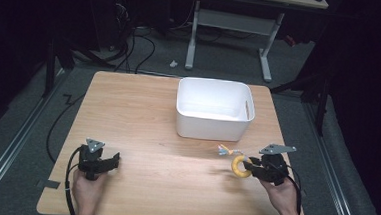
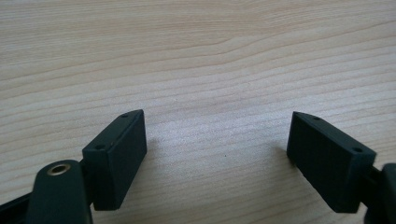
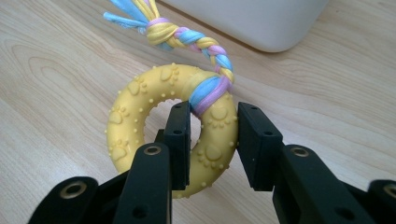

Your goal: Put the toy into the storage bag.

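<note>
The person's two hands come in from the near edge of the wooden worktop (image 1: 143, 114). The left hand (image 1: 87, 190) rests low on the worktop at the near left and holds the left gripper (image 1: 106, 163), which points toward the middle of the worktop. Seen from the left gripper view, its jaws stand wide apart with bare wood between them, so they are let go and hold nothing.

The right hand (image 1: 282, 196) is at the near right. It holds the right gripper (image 1: 249, 166), which points left toward the middle of the worktop.

The right gripper's jaws are squeezed on a yellow ring toy (image 3: 163, 135). In the right gripper view one jaw pokes through the hole of the ring and the other jaw sits on the outside, so one side of the ring is pinched between them. The ring has little bumps and paw shapes on it. A braided rope (image 3: 196, 39) in blue, yellow and purple is tied round the ring just past the jaws and runs away from them toward the box. In the high view the ring stands up on its edge at the tips of the jaws.

A white box (image 1: 212, 124) sits at the far middle of the worktop, near the toy but not touching it. What can be seen of its inside is white, with nothing in it.
</note>
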{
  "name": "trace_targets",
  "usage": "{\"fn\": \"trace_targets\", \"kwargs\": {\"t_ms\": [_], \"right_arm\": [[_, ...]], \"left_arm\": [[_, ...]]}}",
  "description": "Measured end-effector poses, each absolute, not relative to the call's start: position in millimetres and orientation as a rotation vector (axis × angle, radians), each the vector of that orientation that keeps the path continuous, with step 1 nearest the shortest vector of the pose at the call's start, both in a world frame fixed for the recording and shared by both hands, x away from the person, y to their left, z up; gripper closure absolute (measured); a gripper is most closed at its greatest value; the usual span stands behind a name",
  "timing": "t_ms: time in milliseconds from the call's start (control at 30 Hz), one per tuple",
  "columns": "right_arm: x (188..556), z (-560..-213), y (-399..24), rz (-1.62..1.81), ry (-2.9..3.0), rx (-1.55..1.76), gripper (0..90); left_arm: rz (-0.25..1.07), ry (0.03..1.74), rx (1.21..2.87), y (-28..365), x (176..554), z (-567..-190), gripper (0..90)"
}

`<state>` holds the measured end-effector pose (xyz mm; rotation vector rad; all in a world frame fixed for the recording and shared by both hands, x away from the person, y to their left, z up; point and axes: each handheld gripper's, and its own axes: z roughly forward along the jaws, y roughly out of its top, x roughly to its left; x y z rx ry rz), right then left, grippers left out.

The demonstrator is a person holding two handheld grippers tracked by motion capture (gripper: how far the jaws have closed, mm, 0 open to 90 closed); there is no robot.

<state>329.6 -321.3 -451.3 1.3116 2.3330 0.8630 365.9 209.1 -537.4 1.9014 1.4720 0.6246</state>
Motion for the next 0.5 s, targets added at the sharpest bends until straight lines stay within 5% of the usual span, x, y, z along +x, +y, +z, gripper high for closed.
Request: {"fn": "trace_targets", "kwargs": {"t_ms": [500], "right_arm": [[322, -424, -338, 0.929, 2.268, 1.285, 66.9]], "left_arm": [[0.623, 1.473, 1.902, 209, 366, -537, 20.4]]}}
